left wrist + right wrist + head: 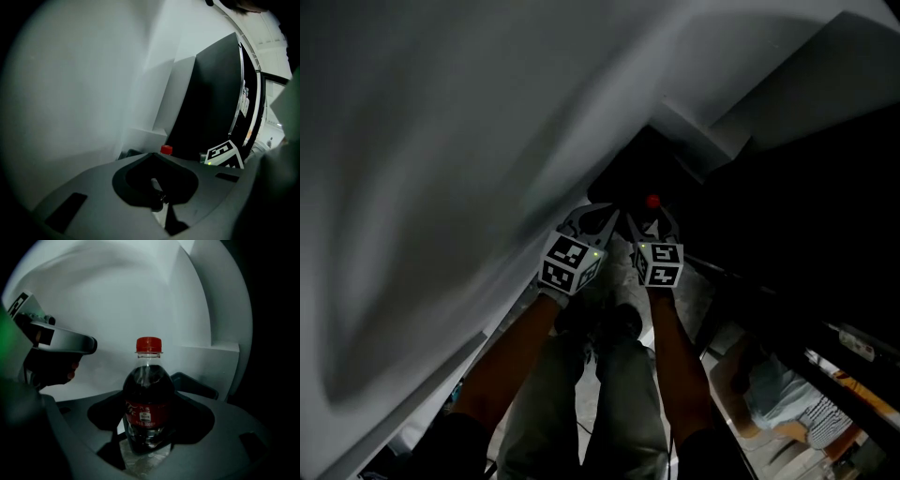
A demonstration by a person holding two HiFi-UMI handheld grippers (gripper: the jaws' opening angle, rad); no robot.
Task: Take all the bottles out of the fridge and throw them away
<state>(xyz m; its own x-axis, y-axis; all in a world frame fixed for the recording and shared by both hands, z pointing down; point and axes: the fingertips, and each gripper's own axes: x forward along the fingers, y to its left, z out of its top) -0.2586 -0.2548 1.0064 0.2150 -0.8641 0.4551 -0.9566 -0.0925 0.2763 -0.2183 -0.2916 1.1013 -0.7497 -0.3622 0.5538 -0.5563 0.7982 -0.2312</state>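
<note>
the right gripper (652, 223) is clamped on a bottle (149, 399) of dark drink, its jaws pressing the body at the red label, the red cap (149, 344) pointing away from the camera. the left gripper (153, 154) is just beside it, jaws brought together at the tips with nothing between them. both are held out in front of the person, close to a white wall (441, 141). in the left gripper view a black panel (215, 103) stands to the right, beyond the cap. the scene is dim.
</note>
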